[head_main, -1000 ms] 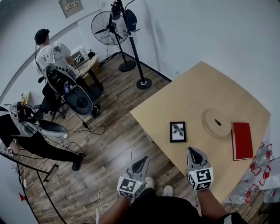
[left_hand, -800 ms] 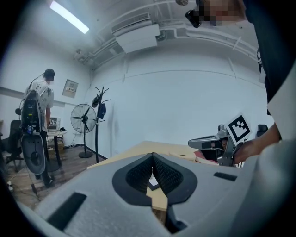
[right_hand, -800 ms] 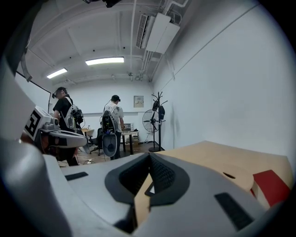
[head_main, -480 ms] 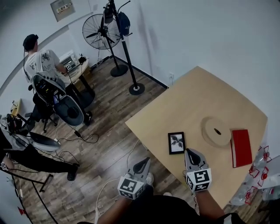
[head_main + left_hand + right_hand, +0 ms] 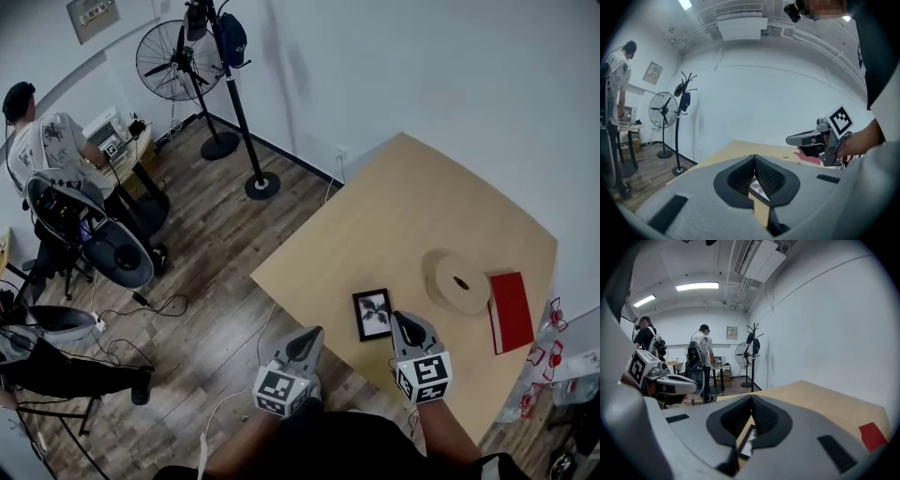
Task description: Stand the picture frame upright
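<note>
Zero progress so far: the picture frame [image 5: 373, 313] lies flat on the surface [image 5: 412, 216] near its front edge. Your right gripper [image 5: 407, 325] sits just beside it, left gripper [image 5: 304, 343] off the edge (both have fingers pressed together, holding nothing). Grabbing it and standing it up is all left to do.

picture frame [image 5: 757, 189]: only a sliver shows behind the left gripper [image 5: 754, 158]'s jaws
red book [image 5: 871, 437]: near end hidden by the right gripper [image 5: 751, 401]'s body
wall sign [image 5: 92, 14]: cut by the top edge, print too small to read
</note>
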A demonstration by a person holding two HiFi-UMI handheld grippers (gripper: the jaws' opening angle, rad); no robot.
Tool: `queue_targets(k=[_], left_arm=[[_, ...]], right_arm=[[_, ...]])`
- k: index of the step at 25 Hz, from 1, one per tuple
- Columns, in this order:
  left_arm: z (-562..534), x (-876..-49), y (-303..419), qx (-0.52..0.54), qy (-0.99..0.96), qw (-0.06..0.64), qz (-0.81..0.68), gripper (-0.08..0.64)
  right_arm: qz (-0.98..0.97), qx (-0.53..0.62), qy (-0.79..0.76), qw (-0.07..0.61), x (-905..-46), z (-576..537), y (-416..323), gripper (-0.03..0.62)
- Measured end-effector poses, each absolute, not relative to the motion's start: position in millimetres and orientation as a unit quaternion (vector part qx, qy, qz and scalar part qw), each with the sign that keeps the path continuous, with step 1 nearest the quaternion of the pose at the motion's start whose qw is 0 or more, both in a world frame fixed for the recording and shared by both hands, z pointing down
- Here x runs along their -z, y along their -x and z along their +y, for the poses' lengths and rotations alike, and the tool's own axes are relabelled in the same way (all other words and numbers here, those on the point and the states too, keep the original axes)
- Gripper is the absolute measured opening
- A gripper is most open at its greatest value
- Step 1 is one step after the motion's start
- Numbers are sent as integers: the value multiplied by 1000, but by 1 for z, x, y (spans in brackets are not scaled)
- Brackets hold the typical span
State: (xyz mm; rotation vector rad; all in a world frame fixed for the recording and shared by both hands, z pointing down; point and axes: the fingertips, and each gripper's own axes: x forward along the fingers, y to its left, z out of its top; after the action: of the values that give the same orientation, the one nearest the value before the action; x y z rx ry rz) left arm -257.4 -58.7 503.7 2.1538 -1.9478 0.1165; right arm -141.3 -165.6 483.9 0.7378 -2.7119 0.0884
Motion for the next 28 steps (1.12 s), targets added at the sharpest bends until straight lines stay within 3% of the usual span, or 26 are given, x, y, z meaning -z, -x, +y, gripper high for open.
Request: queue_targets(k=[19, 23, 28], left_arm=[[-111, -538, 268, -71, -803, 148, -573, -5], [-118, -545, 263, -85, -797, 155, -577, -5], [-126, -555, 266, -96, -781, 170, -593, -5]], right_arm=[[-912, -116, -279, 278, -580, -192, 150, 15], [-904, -135, -267, 304, -605, -205, 145, 103], [-896, -162, -248, 330, -644, -223, 141, 130]])
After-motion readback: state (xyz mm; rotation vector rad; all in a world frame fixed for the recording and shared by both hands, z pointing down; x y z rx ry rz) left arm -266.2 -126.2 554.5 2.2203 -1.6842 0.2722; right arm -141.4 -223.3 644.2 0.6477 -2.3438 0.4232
